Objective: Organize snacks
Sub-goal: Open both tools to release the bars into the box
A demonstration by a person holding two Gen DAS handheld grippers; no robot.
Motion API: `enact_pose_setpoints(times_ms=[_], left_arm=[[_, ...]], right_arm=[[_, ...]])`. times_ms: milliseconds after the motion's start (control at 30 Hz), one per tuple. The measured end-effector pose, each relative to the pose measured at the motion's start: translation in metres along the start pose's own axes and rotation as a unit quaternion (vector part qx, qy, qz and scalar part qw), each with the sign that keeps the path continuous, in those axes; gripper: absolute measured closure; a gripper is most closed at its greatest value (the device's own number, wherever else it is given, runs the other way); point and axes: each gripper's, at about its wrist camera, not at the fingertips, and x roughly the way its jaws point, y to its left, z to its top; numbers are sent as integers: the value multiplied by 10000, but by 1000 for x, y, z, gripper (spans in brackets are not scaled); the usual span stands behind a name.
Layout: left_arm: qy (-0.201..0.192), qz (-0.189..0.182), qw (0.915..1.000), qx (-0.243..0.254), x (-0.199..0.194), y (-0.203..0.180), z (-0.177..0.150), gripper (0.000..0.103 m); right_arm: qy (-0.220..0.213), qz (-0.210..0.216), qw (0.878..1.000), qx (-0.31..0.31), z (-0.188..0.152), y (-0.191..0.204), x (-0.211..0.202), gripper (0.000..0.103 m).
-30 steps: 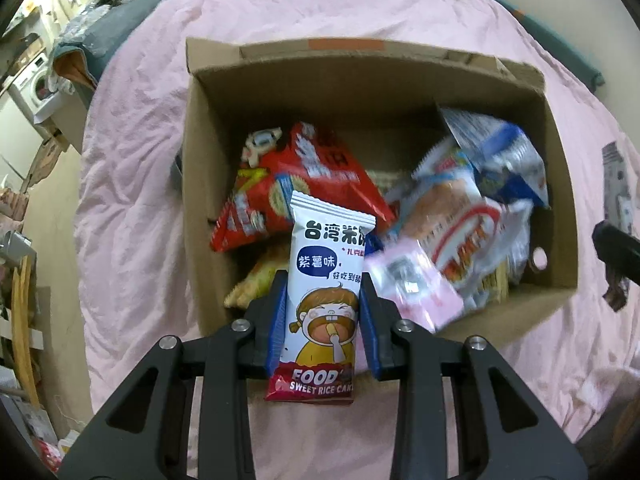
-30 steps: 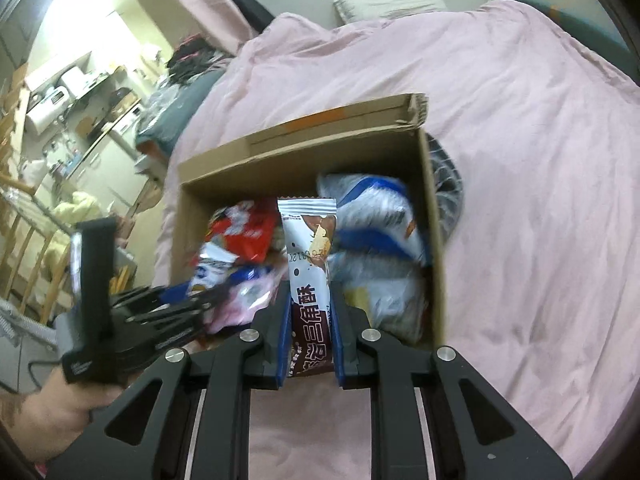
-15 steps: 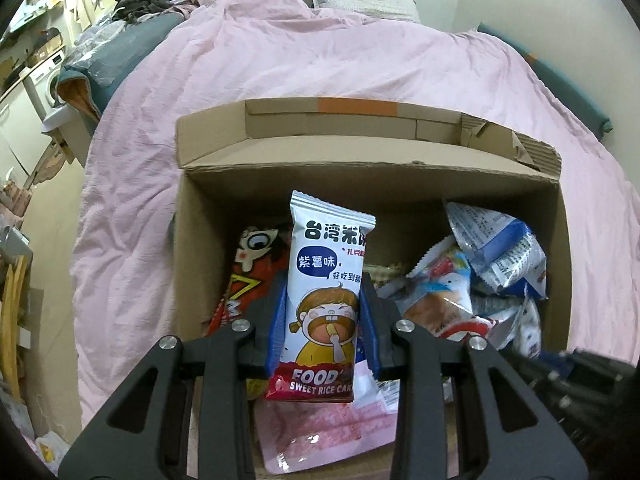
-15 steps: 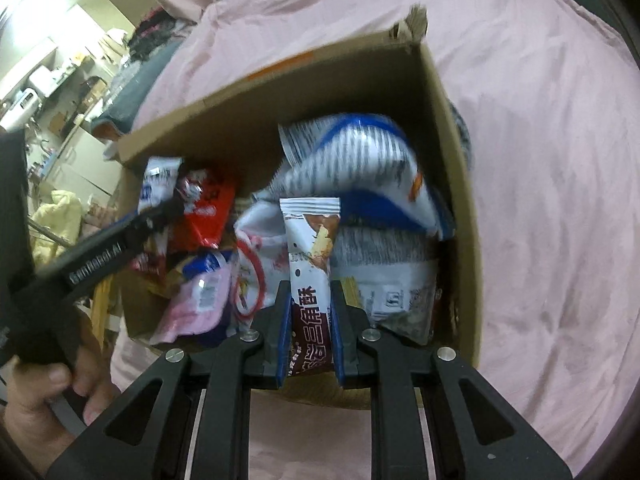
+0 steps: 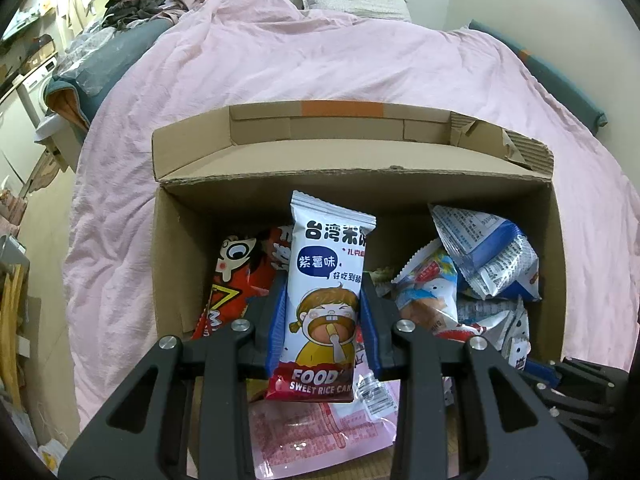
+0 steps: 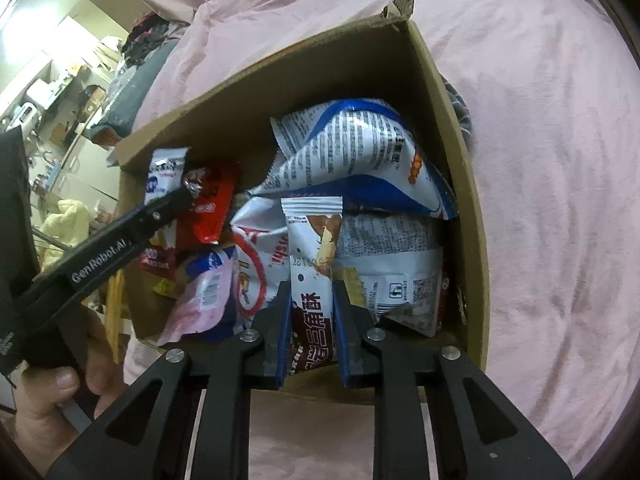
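Note:
An open cardboard box [image 5: 360, 156] full of snack bags stands on a pink bedspread [image 5: 280, 72]. My left gripper [image 5: 324, 286] is shut on a white sweet rice cake packet [image 5: 332, 240], held upright over the box's near left part. My right gripper [image 6: 312, 288] hovers over the box's [image 6: 460, 200] near right part with a brown-and-white wafer packet [image 6: 312, 240] upright between its blue pads. Its jaws are opening, though the pads still touch the packet. In the right wrist view the left gripper [image 6: 176, 200] reaches in from the left, held by a hand [image 6: 60, 392].
In the box lie a red cartoon bag [image 5: 236, 280], a pink packet [image 5: 320, 432] and a large blue-and-white bag [image 6: 360, 160]. A pillow [image 5: 352, 0] is at the bed's head. Cluttered furniture and floor lie off the bed's left side [image 5: 24, 200].
The left gripper has drawn back with its packet, so the box's far flap and more bed show. The right gripper has sunk close over the box with its wafer packet.

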Motion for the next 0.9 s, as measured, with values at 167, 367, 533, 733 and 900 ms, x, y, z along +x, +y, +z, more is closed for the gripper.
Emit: enact_pose_setpoints(times_ms=[167,367,533,733,900], left_arm=[[17,16,10000,-94,-7,5,0,26],[-232,21,9997,-72,-25,8,-2,16],[-453,187,9988,-8,-47,12,-3,16],[-650,444,9969,-51,-74,21,-14,16],[-748,485,9956,-270,-93,39,-30,4]], right_arm=[[25,48,9999,107,3,-1,-1,75],[-261,254,9988,325,5,-7,-17,25],[-398,370,9980,312,5,-3,-30,25],[-627,402,9966,348,-2,-3,-49,25],[-989,129,9949,140,-9,5,-69,20]])
